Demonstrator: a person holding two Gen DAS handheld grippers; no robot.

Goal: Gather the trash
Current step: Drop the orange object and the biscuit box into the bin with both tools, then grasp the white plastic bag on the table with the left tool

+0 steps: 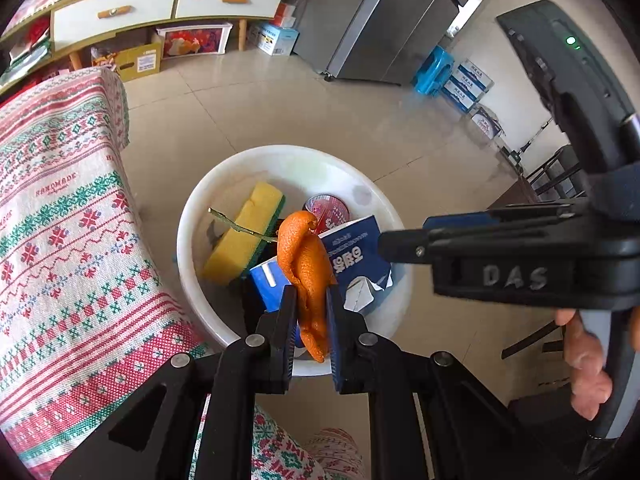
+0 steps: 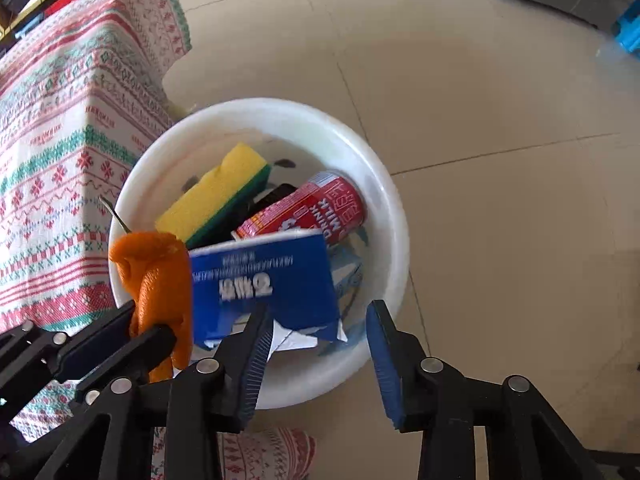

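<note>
Left gripper clamps an orange peel above the white basin; right gripper hovers with fingers spread, holding nothing.

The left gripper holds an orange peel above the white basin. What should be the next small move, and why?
Probably open the left gripper and let the orange peel drop. It is pinched between the fingers right over the white basin, which already holds a sponge, a red can and a blue carton. The right gripper is open and holds nothing.

Left tool clamped, right tool agape
</note>
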